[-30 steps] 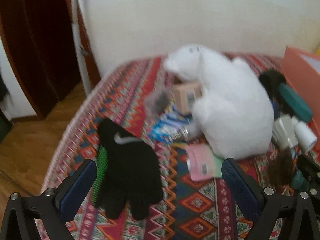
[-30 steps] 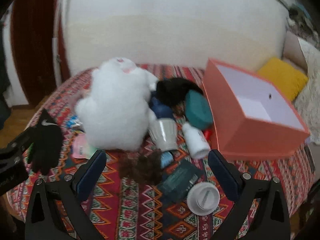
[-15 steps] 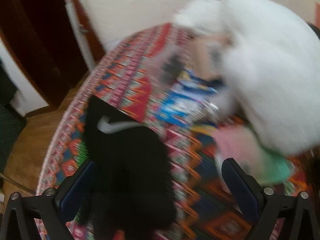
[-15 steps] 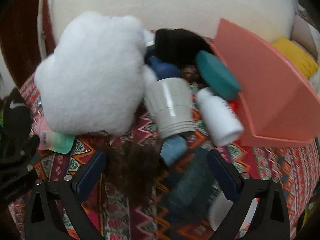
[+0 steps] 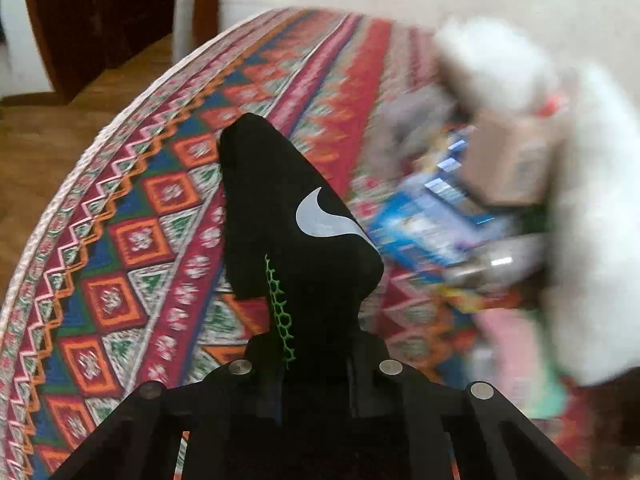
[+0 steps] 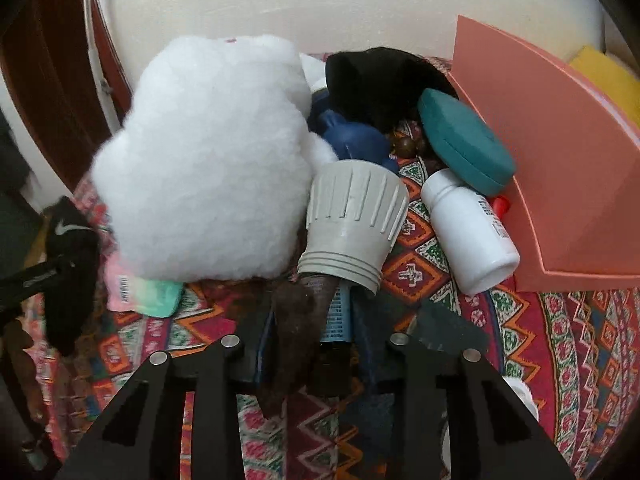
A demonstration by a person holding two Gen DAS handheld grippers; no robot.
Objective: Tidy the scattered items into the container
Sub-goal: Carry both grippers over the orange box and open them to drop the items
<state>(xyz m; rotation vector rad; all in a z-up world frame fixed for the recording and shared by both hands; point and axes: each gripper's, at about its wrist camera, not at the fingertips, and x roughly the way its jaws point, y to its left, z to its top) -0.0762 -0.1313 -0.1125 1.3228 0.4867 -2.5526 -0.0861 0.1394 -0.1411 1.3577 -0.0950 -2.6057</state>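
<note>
Black knit glove (image 5: 296, 236) bunches in my closed left gripper (image 5: 314, 372); my right gripper (image 6: 312, 356) pinches a fuzzy brown tuft (image 6: 298, 320).

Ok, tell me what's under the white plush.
Poking out beneath the white plush at its lower edge: a pink-and-mint pouch with a barcode. The plush covers the rest of the pouch and whatever else lies below.

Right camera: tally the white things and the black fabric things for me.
White: 3 (plush toy, bottle, lid at the lower edge, partly hidden)
Black fabric: 2 (glove, cloth)
Total: 5
</note>
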